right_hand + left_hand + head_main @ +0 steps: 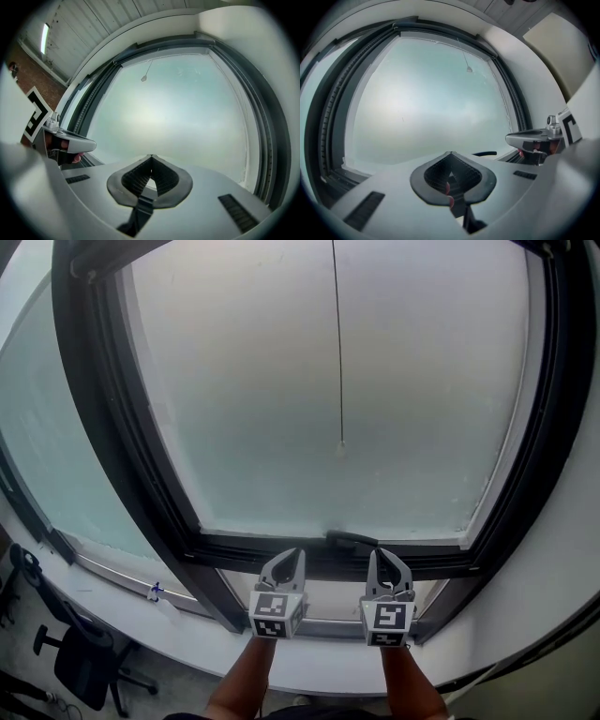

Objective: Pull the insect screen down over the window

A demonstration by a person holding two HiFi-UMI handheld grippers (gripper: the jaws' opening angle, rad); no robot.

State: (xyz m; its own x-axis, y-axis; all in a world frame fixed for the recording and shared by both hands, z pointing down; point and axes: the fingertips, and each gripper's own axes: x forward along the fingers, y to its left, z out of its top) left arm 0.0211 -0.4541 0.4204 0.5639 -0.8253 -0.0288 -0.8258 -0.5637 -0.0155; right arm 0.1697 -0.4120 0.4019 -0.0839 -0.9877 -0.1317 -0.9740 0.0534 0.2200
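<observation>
Head view first: the window (281, 409) and its dark frame (103, 427) fill most of the picture, and honestly the job doesn't look started yet. The glass is milky all over and we can't spot a mesh edge or a bottom bar anywhere across it. So our guess is the insect screen sits rolled up at the top of the frame, where we can't really make it out.

What we do see is the thin pull cord (338, 343) dropping down the centre of the pane. Its little bead (341, 443) hangs roughly mid-pane.

Our left claw (292, 561) and right claw (382, 561) are side by side at the bottom centre of the frame. They're right by the lower bar and the dark handle (352, 540). Both are pinched fully shut with nothing in them. In each gripper view the ribbed pads meet at the tips and there's only pale glass beyond them. The bead shows up in the upper part of both gripper views, well apart from either claw.

So pretty much everything is left to do, as far as we can judge. One claw needs to get up to that bead, open, and close on it. Then we'd draw the cord down until the screen covers the pane to the bottom bar.
</observation>
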